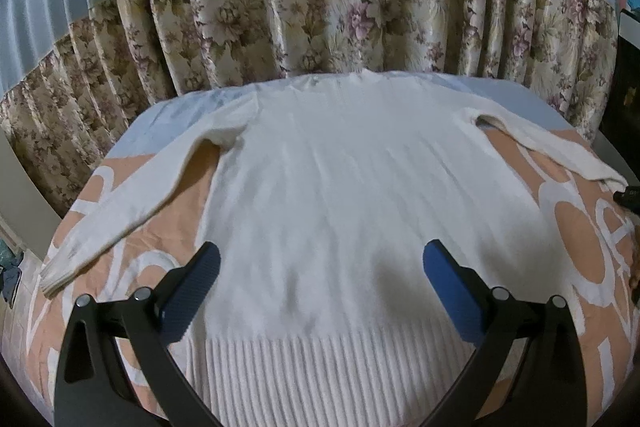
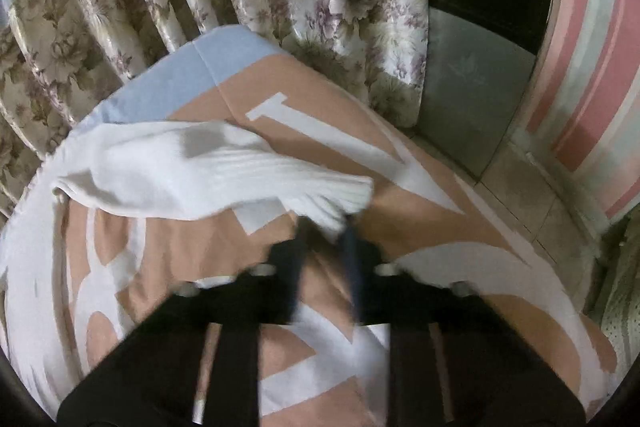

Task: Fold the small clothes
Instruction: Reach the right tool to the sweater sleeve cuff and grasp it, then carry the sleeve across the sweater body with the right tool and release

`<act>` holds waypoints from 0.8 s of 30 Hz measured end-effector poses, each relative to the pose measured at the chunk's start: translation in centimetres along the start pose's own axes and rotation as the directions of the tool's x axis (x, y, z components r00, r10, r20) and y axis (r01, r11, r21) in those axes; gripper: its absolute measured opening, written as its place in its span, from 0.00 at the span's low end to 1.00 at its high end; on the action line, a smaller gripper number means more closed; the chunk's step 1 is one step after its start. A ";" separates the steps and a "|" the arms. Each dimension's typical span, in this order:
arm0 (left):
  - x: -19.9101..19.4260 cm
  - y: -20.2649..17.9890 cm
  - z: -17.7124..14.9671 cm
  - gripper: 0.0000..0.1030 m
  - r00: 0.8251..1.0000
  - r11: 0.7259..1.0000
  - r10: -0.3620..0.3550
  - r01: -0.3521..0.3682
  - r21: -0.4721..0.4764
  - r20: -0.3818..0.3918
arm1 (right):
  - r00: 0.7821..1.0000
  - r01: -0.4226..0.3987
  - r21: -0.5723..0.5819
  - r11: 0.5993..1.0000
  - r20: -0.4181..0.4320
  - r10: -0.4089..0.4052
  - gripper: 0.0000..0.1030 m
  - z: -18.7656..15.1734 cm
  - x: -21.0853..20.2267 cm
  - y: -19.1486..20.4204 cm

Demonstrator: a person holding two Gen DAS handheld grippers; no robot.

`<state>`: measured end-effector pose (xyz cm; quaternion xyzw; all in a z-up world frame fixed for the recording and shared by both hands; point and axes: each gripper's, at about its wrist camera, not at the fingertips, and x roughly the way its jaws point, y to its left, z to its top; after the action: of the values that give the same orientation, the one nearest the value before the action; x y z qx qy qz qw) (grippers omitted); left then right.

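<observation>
White sweater [image 1: 340,195] lies flat on the bed [image 1: 168,211], both sleeves out; no fold made yet. My right gripper [image 2: 328,223] has its jaws pinched on the right sleeve cuff [image 2: 340,199], lifting it. Left gripper [image 1: 320,267] hovers over the hem, jaws wide apart.

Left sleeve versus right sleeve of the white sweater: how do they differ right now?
The left sleeve lies flat and straight on the bedspread, untouched; the right sleeve has its ribbed cuff pinched in the right gripper. The left sleeve is smooth, while the right sleeve is bunched and creased near the cuff. The left gripper hangs open over the sweater's hem, holding neither. Both sleeves are white knit with ribbed cuffs.
</observation>
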<state>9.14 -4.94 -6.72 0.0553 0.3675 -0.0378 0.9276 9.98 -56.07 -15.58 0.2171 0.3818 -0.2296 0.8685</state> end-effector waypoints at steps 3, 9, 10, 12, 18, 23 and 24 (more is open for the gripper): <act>0.5 0.4 -0.2 0.99 1.000 1.000 -0.002 0.002 -0.008 -0.009 | 0.999 -0.013 -0.012 1.000 0.032 0.013 0.08 0.3 -0.5 -0.2; 1.2 1.2 0.1 0.99 1.000 1.000 0.001 -0.001 -0.026 -0.007 | 0.984 -0.003 -0.089 0.996 0.179 0.019 0.07 3.2 -3.0 2.1; 1.4 1.4 0.2 0.99 1.000 1.000 0.001 -0.001 -0.031 -0.006 | 0.979 -0.005 -0.105 0.994 0.201 0.026 0.07 3.6 -3.4 2.8; 1.7 1.6 0.4 0.99 1.000 0.999 0.000 0.000 -0.041 -0.004 | 0.966 -0.050 -0.136 0.989 0.243 0.082 0.07 5.1 -4.0 4.8; 3.9 2.6 2.2 0.99 1.000 0.996 -0.023 0.022 -0.084 -0.015 | 0.909 -0.269 -0.189 0.945 0.274 0.313 0.07 8.4 -3.8 11.7; 6.8 4.8 5.9 0.98 1.000 0.994 0.006 -0.005 -0.110 0.010 | 0.876 -0.374 -0.242 0.895 0.225 0.427 0.07 8.3 -2.9 19.7; 7.5 5.5 6.7 0.98 1.000 0.993 0.022 -0.020 -0.115 0.016 | 0.871 -0.386 -0.252 0.888 0.218 0.440 0.07 8.0 -2.8 21.0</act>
<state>19.76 -0.63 -6.59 0.0054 0.3604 -0.0075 0.9328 24.59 -43.03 -4.30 0.1724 0.2257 -0.0257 0.9585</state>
